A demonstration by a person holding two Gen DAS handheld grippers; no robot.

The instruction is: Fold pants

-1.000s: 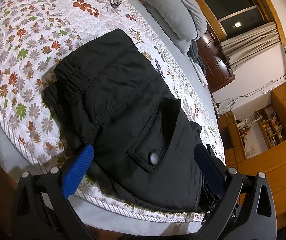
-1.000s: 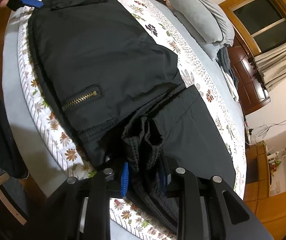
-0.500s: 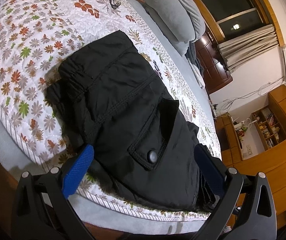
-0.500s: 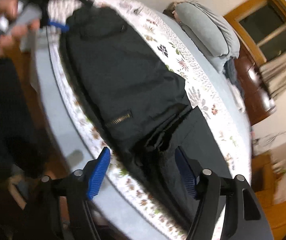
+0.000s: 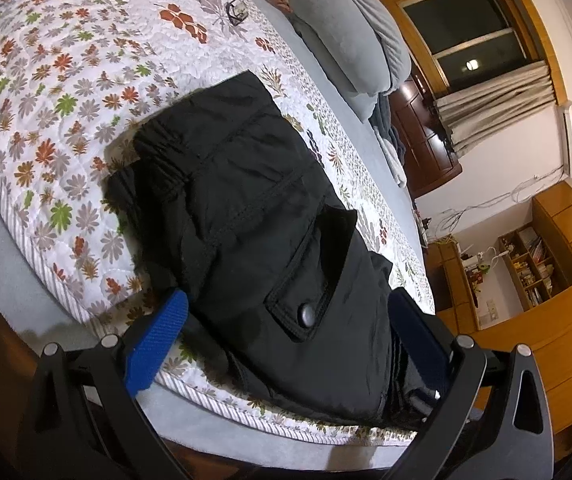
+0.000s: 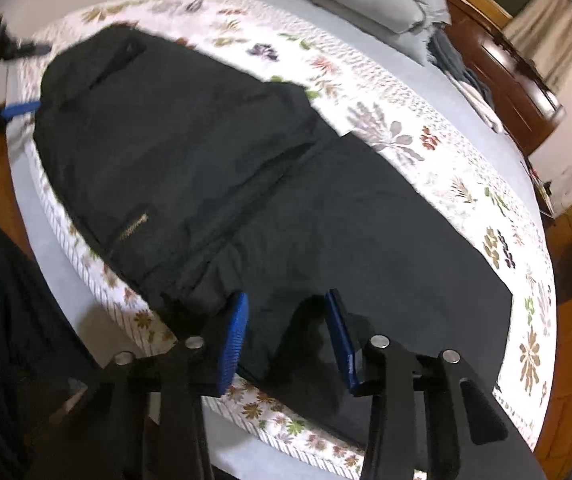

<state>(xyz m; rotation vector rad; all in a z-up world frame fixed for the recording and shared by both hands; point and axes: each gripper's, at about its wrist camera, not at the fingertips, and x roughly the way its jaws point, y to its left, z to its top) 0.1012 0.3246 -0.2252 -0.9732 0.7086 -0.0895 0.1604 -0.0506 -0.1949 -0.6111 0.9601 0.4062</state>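
Black pants (image 5: pixel 246 216) lie folded along their length on a floral quilt (image 5: pixel 58 92), running along the bed's near edge. A flap pocket with a snap (image 5: pixel 308 315) faces up at the near end. My left gripper (image 5: pixel 286 300) is open wide, its blue pads (image 5: pixel 154 344) straddling that end without pressing it. In the right wrist view the pants (image 6: pixel 206 152) stretch away leftward, a brass zipper (image 6: pixel 134 226) on the near side. My right gripper (image 6: pixel 286 300) hovers over the leg part, its jaws closing, with flat cloth showing in the gap but not pinched.
Grey pillows (image 5: pixel 346 40) are stacked at the head of the bed. A small dark object (image 5: pixel 235 11) lies on the quilt beyond the pants. The grey mattress edge (image 6: pixel 46 248) and wooden floor run along the near side. My left gripper's blue pad (image 6: pixel 22 108) shows at the pants' far end.
The right gripper let go of the bunched cloth it held, opened wide, then narrowed again while shifting and rolling along the pants. The left gripper stayed where it was.
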